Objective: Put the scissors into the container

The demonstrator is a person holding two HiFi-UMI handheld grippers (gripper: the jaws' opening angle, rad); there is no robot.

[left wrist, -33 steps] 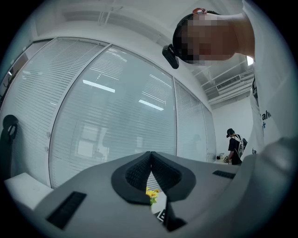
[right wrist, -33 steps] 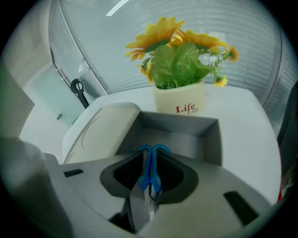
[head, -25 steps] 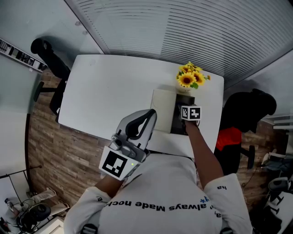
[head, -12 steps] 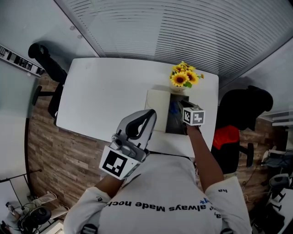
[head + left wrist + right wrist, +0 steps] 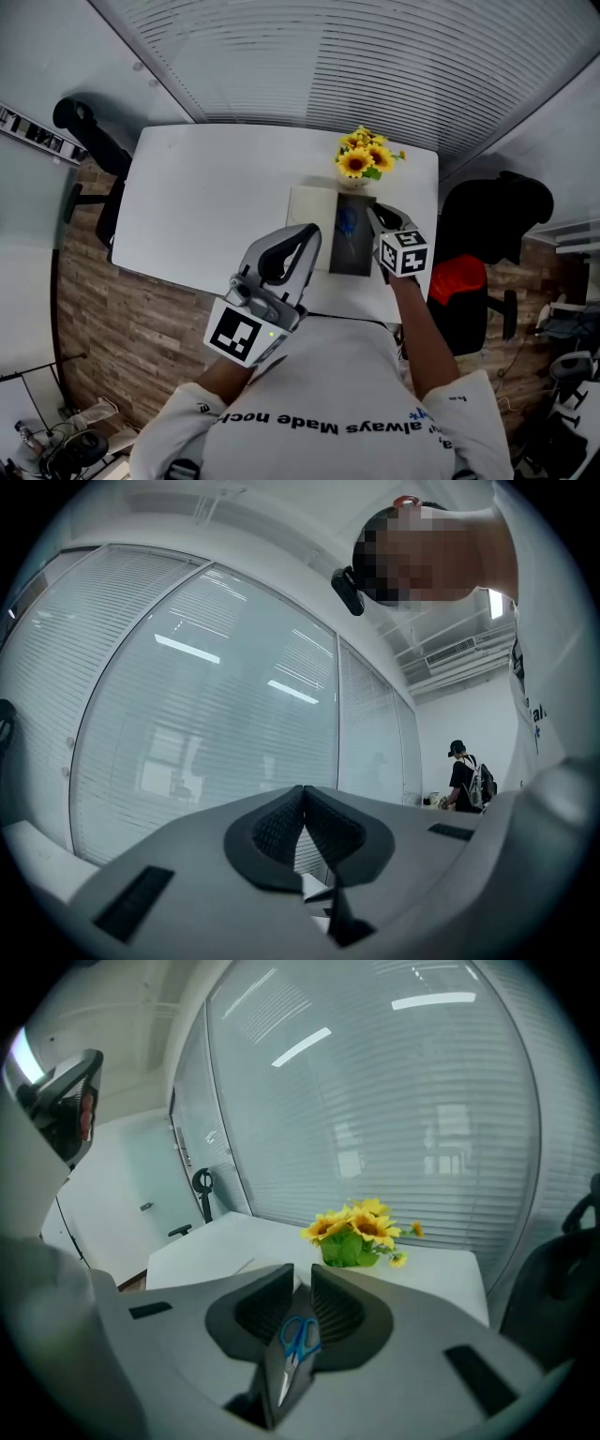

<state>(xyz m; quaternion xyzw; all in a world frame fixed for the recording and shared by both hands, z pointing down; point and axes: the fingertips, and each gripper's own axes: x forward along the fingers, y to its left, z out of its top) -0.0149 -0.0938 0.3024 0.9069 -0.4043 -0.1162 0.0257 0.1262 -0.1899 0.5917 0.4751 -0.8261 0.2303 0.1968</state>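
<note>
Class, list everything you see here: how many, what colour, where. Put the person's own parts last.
Table: one, white, centre.
Sunflowers: one bunch, yellow, table's far edge.
Container: one, dark, before the sunflowers.
Scissors: one pair, blue-handled, inside the container.
Board: one, white, left of the container.
Chairs: two, black, either side of the table.
Left gripper: one, grey, jaws shut, near the body.
Right gripper: one, grey, jaws slightly apart, empty, right of the container.

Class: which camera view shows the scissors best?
The right gripper view: the scissors appear close up through the gap between its jaws, blue handles and blades clear. The head view shows them as a small blue shape in the dark container. The left gripper view does not show them.
</note>
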